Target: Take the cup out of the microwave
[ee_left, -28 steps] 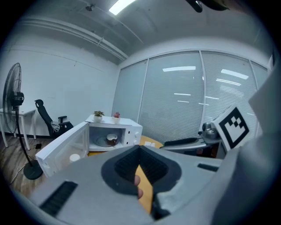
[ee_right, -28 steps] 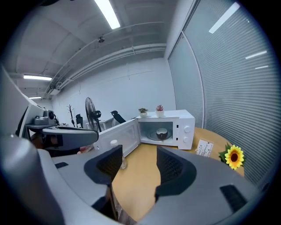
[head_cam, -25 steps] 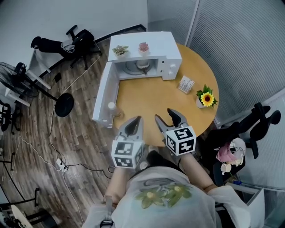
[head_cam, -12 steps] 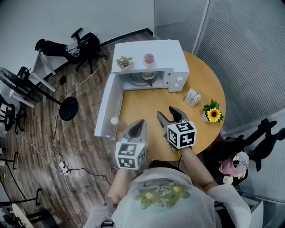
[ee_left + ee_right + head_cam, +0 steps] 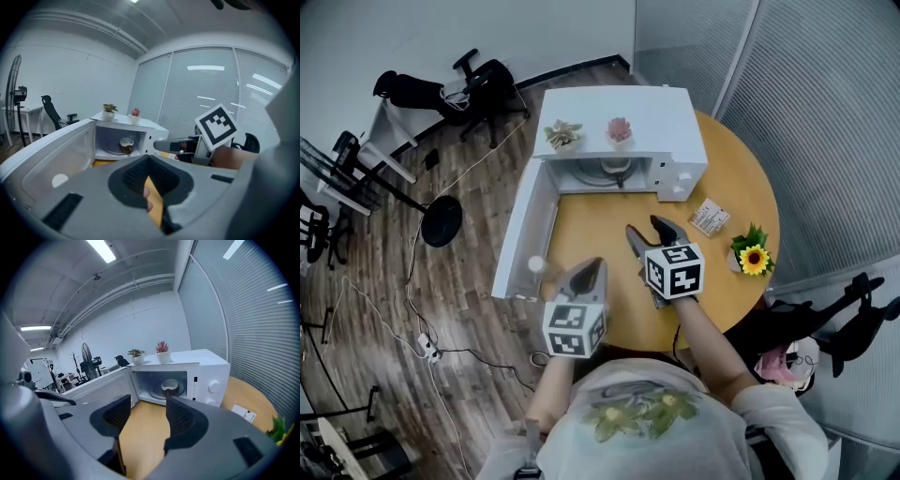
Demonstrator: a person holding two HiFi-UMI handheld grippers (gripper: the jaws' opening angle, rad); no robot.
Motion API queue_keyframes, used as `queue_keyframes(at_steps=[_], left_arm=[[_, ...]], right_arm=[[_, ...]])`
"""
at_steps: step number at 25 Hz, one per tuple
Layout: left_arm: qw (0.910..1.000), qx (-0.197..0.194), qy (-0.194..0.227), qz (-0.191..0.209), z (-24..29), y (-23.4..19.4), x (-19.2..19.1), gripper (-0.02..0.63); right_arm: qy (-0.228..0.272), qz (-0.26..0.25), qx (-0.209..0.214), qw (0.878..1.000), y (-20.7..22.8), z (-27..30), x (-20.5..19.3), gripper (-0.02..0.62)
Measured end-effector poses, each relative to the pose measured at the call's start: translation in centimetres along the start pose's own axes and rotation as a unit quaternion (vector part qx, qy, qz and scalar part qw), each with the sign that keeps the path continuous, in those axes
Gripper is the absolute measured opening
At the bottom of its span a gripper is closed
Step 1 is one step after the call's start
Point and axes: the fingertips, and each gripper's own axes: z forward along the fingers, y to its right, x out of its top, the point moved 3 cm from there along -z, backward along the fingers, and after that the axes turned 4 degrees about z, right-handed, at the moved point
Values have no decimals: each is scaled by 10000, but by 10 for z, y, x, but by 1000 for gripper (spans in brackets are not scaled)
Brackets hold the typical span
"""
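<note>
A white microwave (image 5: 623, 108) stands at the back of the round wooden table (image 5: 595, 220), its door (image 5: 523, 230) swung open to the left. Inside, on the turntable, sits a brown and white cup (image 5: 615, 169), also seen in the left gripper view (image 5: 125, 145) and the right gripper view (image 5: 169, 387). My right gripper (image 5: 649, 231) hovers over the table in front of the oven opening, open, with nothing between its fingers (image 5: 180, 416). My left gripper (image 5: 592, 268) is nearer to me, beside the door's end, jaws closed together and empty.
Two small potted plants (image 5: 563, 134) (image 5: 620, 129) stand on the microwave's top. A sunflower pot (image 5: 753, 259) and a small white card (image 5: 709, 217) lie on the table's right. Office chairs (image 5: 478, 80) and a fan base (image 5: 442, 223) stand on the floor to the left.
My right gripper has moved a little forward over the table towards the microwave opening. The left gripper has stayed near the door's end.
</note>
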Motion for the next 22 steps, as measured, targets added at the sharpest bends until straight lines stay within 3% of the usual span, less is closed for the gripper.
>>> queue_keyframes(at_steps=[7,22], left_arm=[[9992,241,-51,-302,16,-15,-7,2],[9979,37,-381,-524,59,-28,-14,2]], right_arm=[[-77,-179,9,9998,14,42,2,238],[-436,-55,-183,9989,34,120,6,238]])
